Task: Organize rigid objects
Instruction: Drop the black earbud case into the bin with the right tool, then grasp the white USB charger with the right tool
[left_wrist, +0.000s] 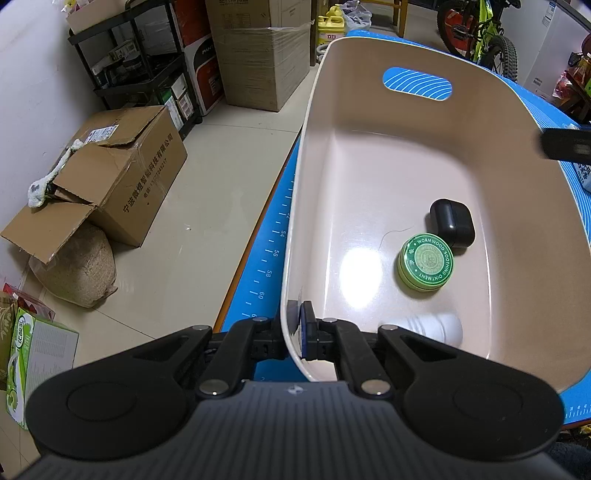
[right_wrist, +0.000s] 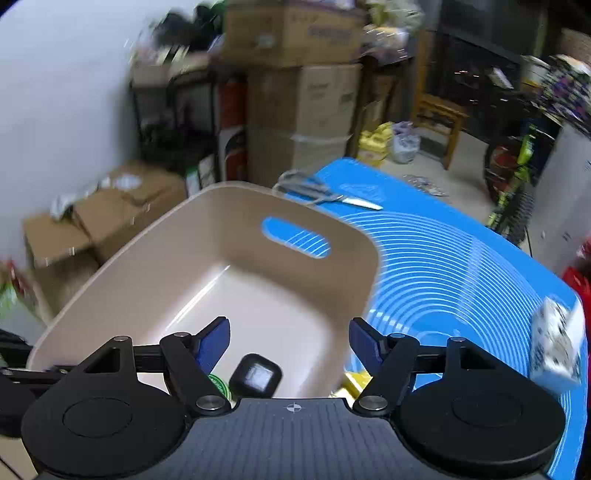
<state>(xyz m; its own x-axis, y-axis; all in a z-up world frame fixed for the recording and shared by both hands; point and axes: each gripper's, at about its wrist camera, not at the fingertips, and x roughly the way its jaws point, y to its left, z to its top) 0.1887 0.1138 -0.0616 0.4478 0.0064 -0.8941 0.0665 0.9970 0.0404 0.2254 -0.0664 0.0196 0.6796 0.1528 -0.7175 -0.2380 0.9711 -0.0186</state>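
The left gripper (left_wrist: 295, 338) was clamped on the near left rim of the beige bin (left_wrist: 498, 122), its fingers (left_wrist: 309, 334) pressed onto the wall from both sides, one inside and one outside. The bin stood on a blue mat (left_wrist: 271, 236) covering the table, close to the mat's left edge, beyond which the floor dropped away.

Inside the bin, a green ointment tin (left_wrist: 426, 263) lay flat near the right wall, touching a black case (left_wrist: 451, 222) just beyond it. A white ribbed object (left_wrist: 441, 326) lay at the near end, partly cut off by the gripper body and too blurred to identify. The rest of the bin floor, centre and far end, was open.

The right gripper (right_wrist: 290, 345) hovered above the near right part of the bin, fingers (right_wrist: 216, 341) spread wide with nothing between them. The black case and a sliver of the green tin showed below it, mostly hidden by the gripper body.

On the mat beyond the bin's far rim lay a pair of scissors (right_wrist: 321, 194), handles to the left. To the right of the bin the mat was largely open; a white patterned box (right_wrist: 556, 349) sat at its right edge, smeared by motion blur. A yellow item (right_wrist: 356, 380) beside the bin's near right wall was mostly hidden and could not be made out.
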